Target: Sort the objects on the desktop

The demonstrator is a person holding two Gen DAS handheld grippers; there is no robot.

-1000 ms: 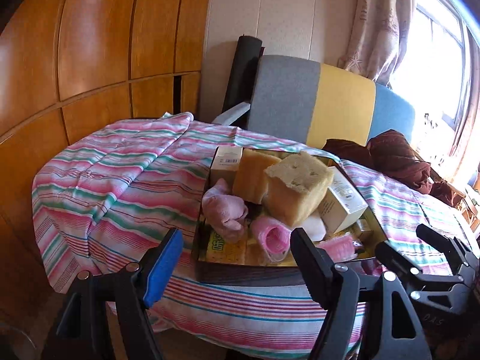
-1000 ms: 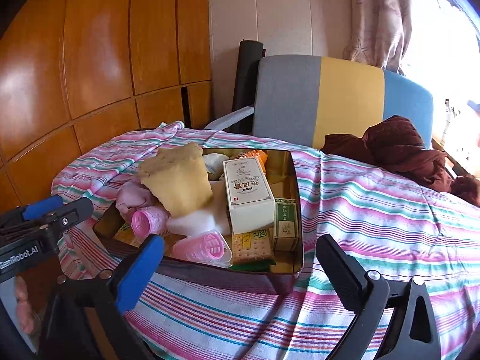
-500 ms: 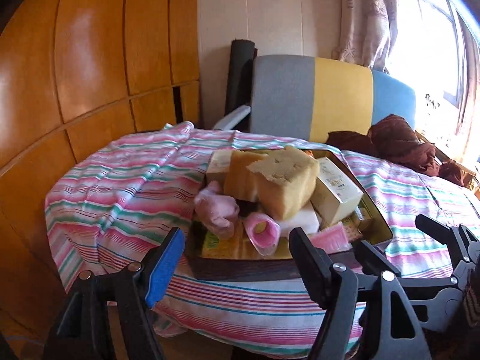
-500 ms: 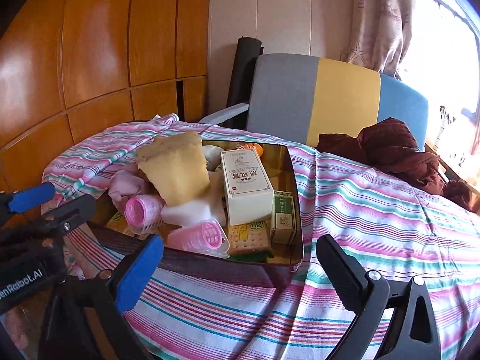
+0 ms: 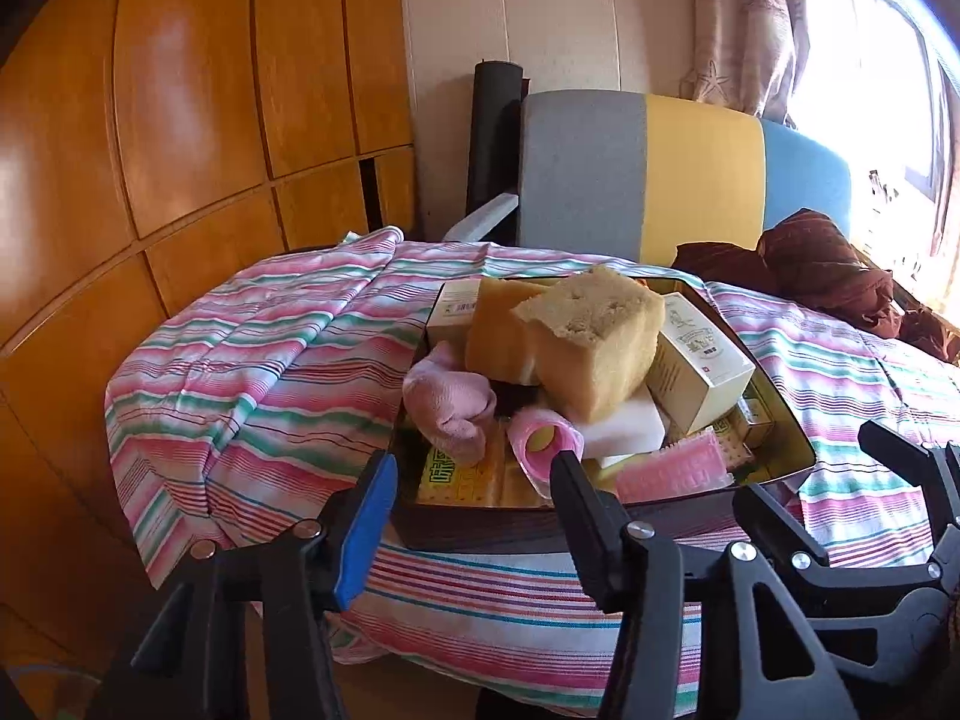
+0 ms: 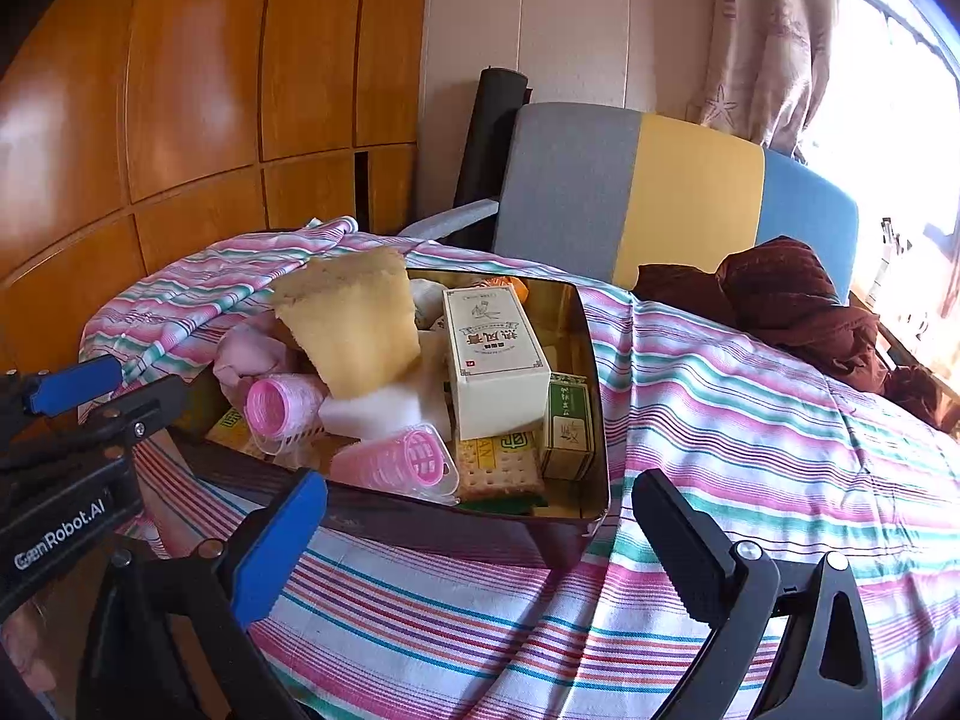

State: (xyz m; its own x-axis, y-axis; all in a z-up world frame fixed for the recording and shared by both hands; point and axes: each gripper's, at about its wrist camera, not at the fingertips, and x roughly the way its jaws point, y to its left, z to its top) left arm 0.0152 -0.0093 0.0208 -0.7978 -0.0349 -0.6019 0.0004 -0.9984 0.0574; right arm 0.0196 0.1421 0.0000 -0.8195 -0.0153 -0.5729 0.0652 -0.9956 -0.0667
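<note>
A dark tray (image 5: 780,432) (image 6: 591,360) on the striped tablecloth holds a pile of objects: big yellow sponges (image 5: 594,342) (image 6: 354,324), a cream carton (image 5: 699,369) (image 6: 495,354), pink hair rollers (image 5: 543,444) (image 6: 396,462), a rolled pink cloth (image 5: 450,405), a white block (image 6: 384,405), cracker packs (image 6: 498,465) and a small green box (image 6: 567,426). My left gripper (image 5: 474,480) hangs open in front of the tray's near edge, empty. My right gripper (image 6: 480,498) is open too, just short of the tray's near right corner, holding nothing.
A grey, yellow and blue chair (image 5: 648,174) stands behind the table, with a dark brown cloth (image 6: 792,300) heaped at the right. Wooden panels (image 5: 180,120) line the left wall. Striped tablecloth (image 6: 750,420) lies bare to the tray's right.
Both grippers have pulled back and risen slightly, so the tray appears a little farther and more centred. Both stay open. Nothing in the tray has moved.
</note>
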